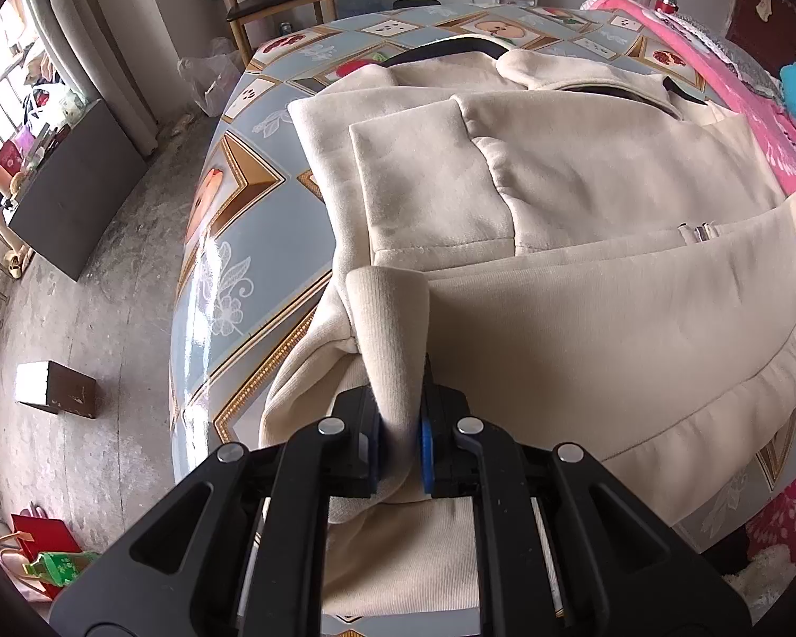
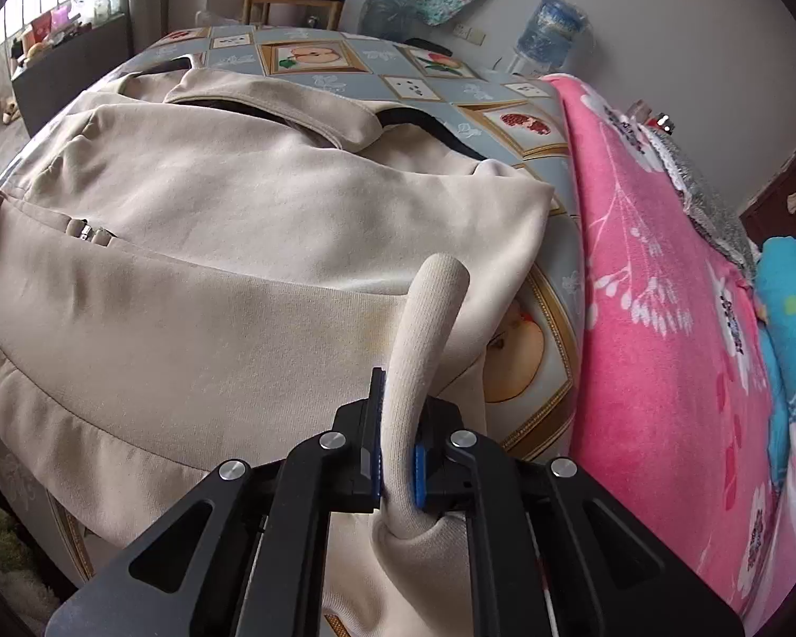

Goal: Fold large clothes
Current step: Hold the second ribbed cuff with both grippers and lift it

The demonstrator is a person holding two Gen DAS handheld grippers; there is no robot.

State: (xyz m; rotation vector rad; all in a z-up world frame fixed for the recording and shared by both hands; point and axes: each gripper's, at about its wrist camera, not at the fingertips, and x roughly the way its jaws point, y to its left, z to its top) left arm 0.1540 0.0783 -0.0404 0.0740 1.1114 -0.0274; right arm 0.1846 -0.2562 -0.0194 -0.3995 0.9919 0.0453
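Ribbed hem [image 1: 390, 350] pinched, jacket [image 2: 212, 244] seemingly fleecy.

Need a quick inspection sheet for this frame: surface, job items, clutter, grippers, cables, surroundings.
Surface: table under a glossy blue-grey fruit-print cloth; pink floral blanket along its right side.
Job's things: one beige jacket spread on the table, sleeve folded across the chest, ribbed hem at the near edge.
Clutter: nothing seen on the table besides the jacket.
Grippers: left gripper jaws shut on the ribbed hem's left corner; right gripper jaws shut on its right corner.
Cables: nothing seen.
Surroundings: wooden chair and water bottle beyond the table; small box and red bag on the concrete floor.
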